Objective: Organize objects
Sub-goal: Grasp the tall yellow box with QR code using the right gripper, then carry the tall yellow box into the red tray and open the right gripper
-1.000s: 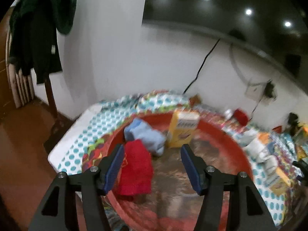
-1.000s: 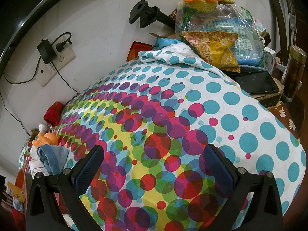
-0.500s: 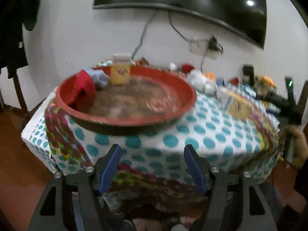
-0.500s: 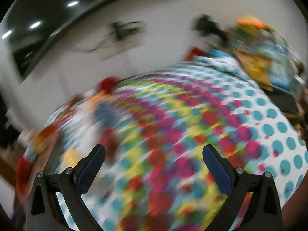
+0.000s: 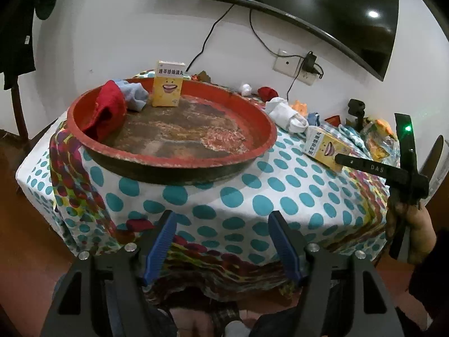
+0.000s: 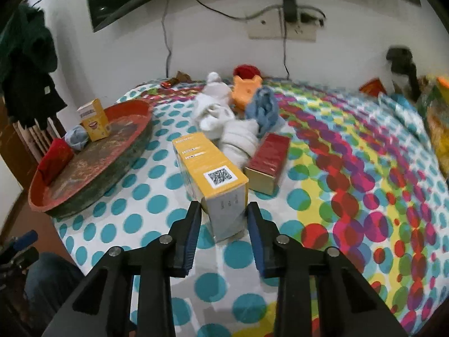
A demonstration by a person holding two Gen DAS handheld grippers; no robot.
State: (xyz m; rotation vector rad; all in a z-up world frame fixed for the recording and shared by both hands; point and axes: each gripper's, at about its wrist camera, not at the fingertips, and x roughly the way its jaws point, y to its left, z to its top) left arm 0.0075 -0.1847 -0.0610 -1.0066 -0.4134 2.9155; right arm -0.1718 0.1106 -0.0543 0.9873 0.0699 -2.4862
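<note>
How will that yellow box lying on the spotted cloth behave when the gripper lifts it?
The yellow box looks like thin cardboard, so probably light and crushable. The closing right gripper flanks only its near end, so the far end may droop.

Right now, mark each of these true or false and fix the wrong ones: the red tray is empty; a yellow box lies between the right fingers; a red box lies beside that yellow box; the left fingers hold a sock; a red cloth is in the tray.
1. The red tray is empty. False: it holds a red cloth, a blue sock and an upright yellow box.
2. A yellow box lies between the fingers of the closing right gripper. True.
3. A red box lies beside that yellow box. True.
4. The left gripper holds a sock. False: its fingers are open and hold nothing.
5. A red cloth is in the tray. True.
</note>
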